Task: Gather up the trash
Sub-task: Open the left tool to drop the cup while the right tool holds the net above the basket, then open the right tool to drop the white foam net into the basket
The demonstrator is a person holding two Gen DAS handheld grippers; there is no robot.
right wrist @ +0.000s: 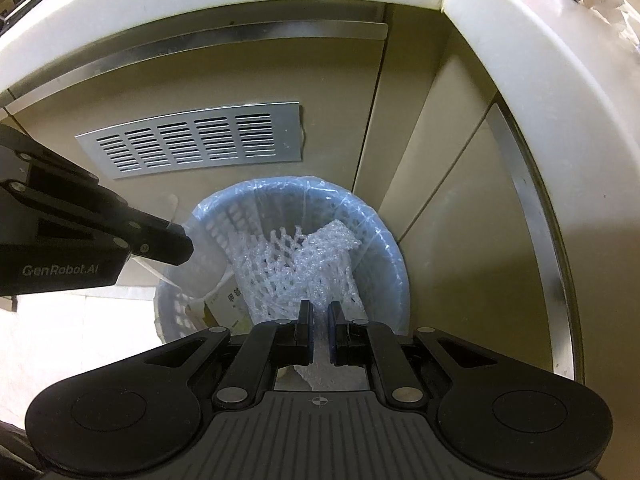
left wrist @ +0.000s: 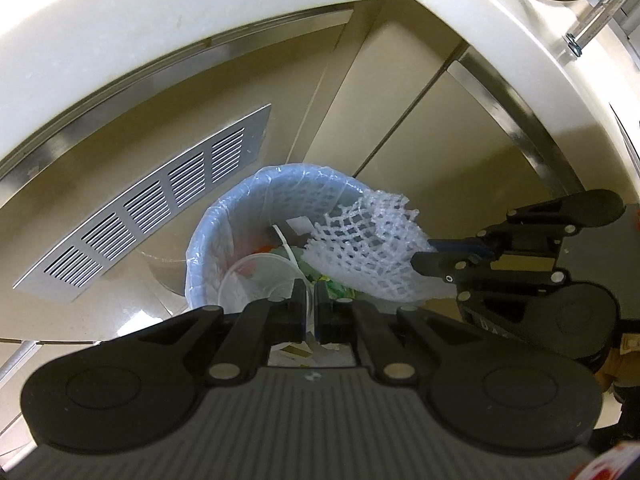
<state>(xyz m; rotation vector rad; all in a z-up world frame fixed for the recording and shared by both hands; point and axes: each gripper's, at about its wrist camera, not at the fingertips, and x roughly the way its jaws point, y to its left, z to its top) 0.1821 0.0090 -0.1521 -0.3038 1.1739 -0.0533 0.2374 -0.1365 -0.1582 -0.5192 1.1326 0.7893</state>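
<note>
A pale blue mesh trash bin (left wrist: 208, 236) (right wrist: 394, 264) lined with a clear bag stands on the floor in the corner of the cabinets. My left gripper (left wrist: 309, 294) (right wrist: 182, 246) is shut on the rim of a clear plastic cup (left wrist: 256, 276) (right wrist: 204, 268), which hangs over the bin's near-left side. My right gripper (right wrist: 319, 310) (left wrist: 423, 255) is shut on a white foam net sleeve (right wrist: 296, 268) (left wrist: 360, 248). The sleeve dangles above the bin's mouth. Both grippers point steeply down.
Green and orange scraps (left wrist: 332, 286) and a printed carton (right wrist: 232, 300) lie inside the bin. A metal vent grille (left wrist: 152, 208) (right wrist: 192, 140) is set in the beige cabinet behind. A white countertop edge (left wrist: 160, 20) (right wrist: 540, 92) curves overhead.
</note>
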